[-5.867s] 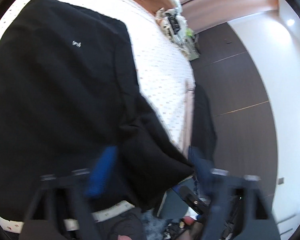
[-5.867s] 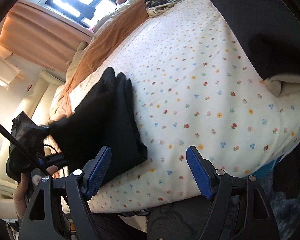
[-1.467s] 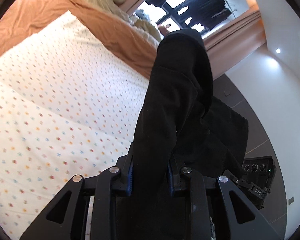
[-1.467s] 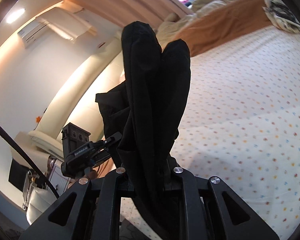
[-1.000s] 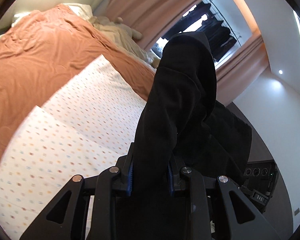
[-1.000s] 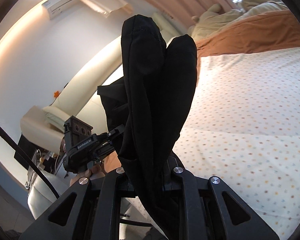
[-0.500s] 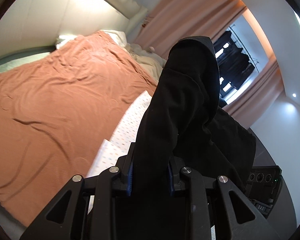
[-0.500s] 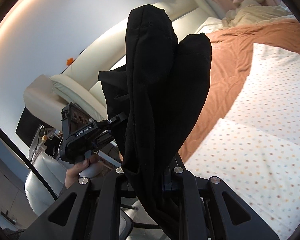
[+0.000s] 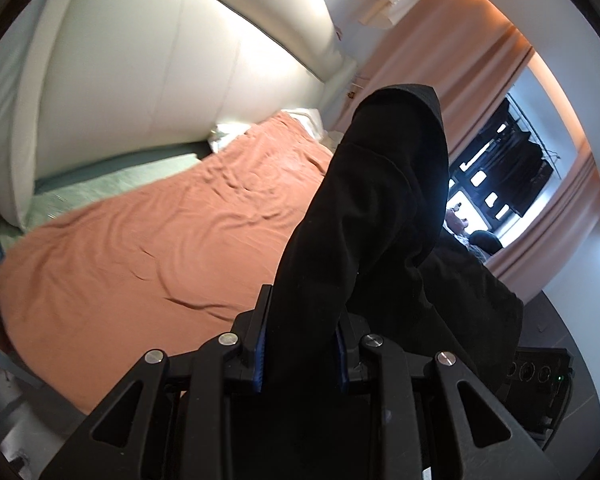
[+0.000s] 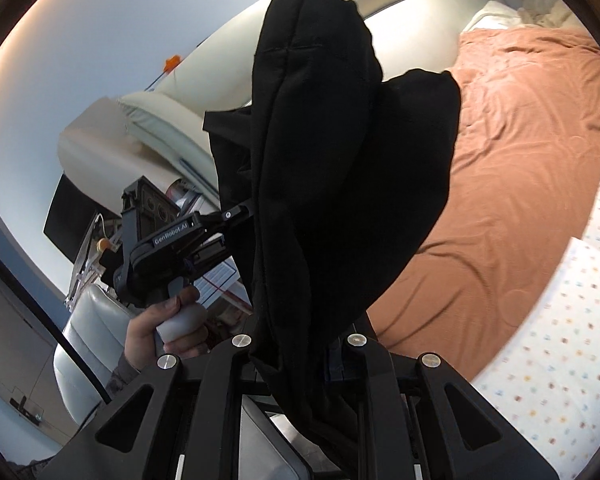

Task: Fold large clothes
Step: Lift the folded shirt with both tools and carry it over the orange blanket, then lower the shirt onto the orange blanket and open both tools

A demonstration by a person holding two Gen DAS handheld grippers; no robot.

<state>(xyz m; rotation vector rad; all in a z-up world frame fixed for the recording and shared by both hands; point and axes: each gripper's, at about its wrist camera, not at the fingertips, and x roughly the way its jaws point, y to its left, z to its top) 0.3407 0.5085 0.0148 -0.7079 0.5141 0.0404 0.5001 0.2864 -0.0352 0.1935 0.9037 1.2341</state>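
Observation:
A large black garment [image 9: 380, 216] is bunched between the jaws of my left gripper [image 9: 300, 344], which is shut on it. The same black garment [image 10: 340, 160] is also clamped in my right gripper [image 10: 296, 344], which is shut on it. Both hold it up in the air above the bed, and the cloth folds over the fingers and hangs between the two grippers. The left gripper's body [image 10: 168, 244] and the hand on it show in the right wrist view. The right gripper's body [image 9: 540, 392] shows at the lower right of the left wrist view.
An orange-brown blanket [image 9: 148, 248] covers the bed below, also in the right wrist view [image 10: 512, 184]. A white floral sheet [image 10: 560, 360] lies at the right. A cream padded headboard [image 9: 160, 72] stands behind. Peach curtains [image 9: 440, 52] and a window [image 9: 496, 184] are at the right. A grey chair [image 10: 88, 336] stands at the left.
Both grippers have kept hold of the garment and swung with it from the floral sheet toward the headboard end. The orange blanket and the headboard now fill the views.

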